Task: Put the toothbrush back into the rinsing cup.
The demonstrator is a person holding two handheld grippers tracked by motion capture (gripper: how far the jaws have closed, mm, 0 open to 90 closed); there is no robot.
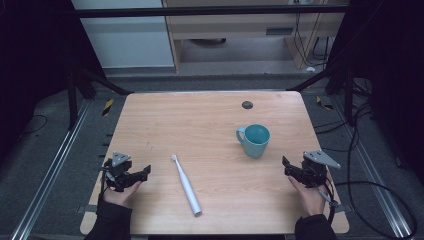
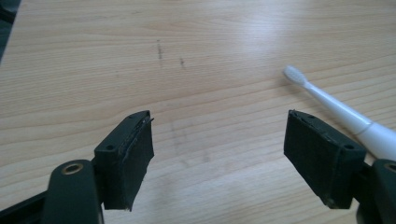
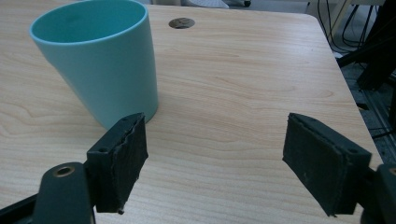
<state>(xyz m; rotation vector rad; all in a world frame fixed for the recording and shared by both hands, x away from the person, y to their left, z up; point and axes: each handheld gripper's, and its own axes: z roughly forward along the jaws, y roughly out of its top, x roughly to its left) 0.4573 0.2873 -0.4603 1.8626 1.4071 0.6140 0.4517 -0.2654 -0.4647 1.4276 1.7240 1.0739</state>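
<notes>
Jaws of both grippers stand wide apart, nothing between the pads. Left gripper (image 1: 134,175) rests at the near left edge of the table (image 1: 210,115), held in the person's left hand (image 1: 121,195); bare wood lies between its jaws. Toothbrush (image 1: 186,184) lies flat just beside it toward the table's middle, bristle end pointing away from the person. Right gripper (image 1: 292,169) sits at the near right edge. Teal cup (image 1: 254,140) stands upright near it, handle facing the left side, not touched.
</notes>
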